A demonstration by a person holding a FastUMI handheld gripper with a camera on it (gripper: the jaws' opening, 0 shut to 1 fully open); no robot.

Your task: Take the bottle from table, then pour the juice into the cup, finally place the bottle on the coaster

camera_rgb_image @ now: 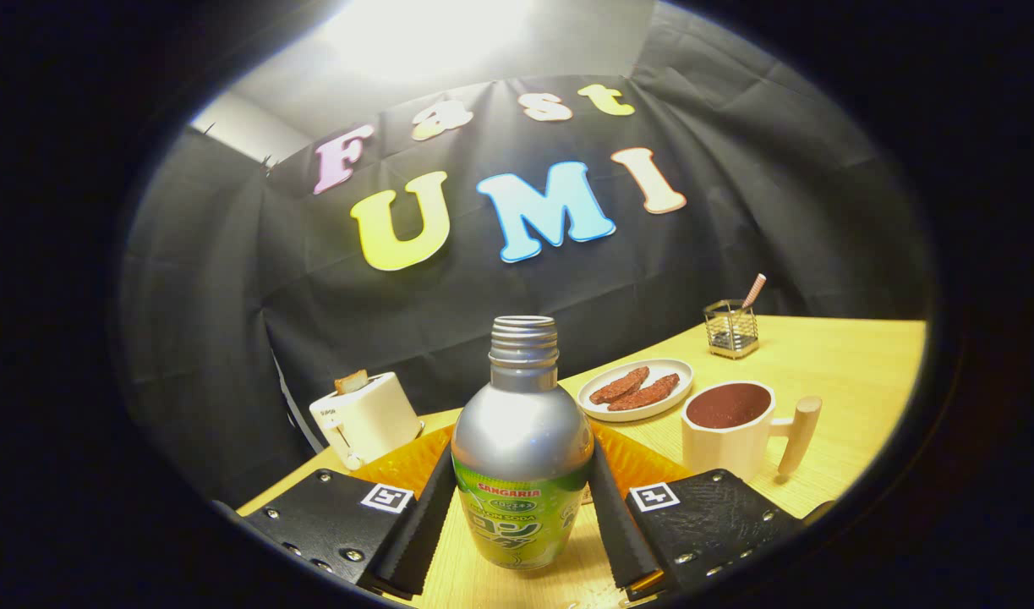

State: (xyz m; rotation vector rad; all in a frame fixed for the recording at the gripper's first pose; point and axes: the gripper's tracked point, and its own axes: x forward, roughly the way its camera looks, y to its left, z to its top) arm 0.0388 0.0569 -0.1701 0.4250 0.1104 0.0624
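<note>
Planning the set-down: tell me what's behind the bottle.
Gripper shut on the bottle. Behind it lies an orange coaster, its middle hidden; farther back, a toaster.

i see the bottle (522, 448) upright on the table (838, 381), between the fingers of the gripper (521, 524), one finger against each flank. behind the bottle lies the coaster (631, 461). right of it stands the cup (730, 436), handle pointing right. beyond the cup, a plate (637, 391) with food; farther back right, a small holder (731, 329). a toaster (364, 418) sits back left.
</note>
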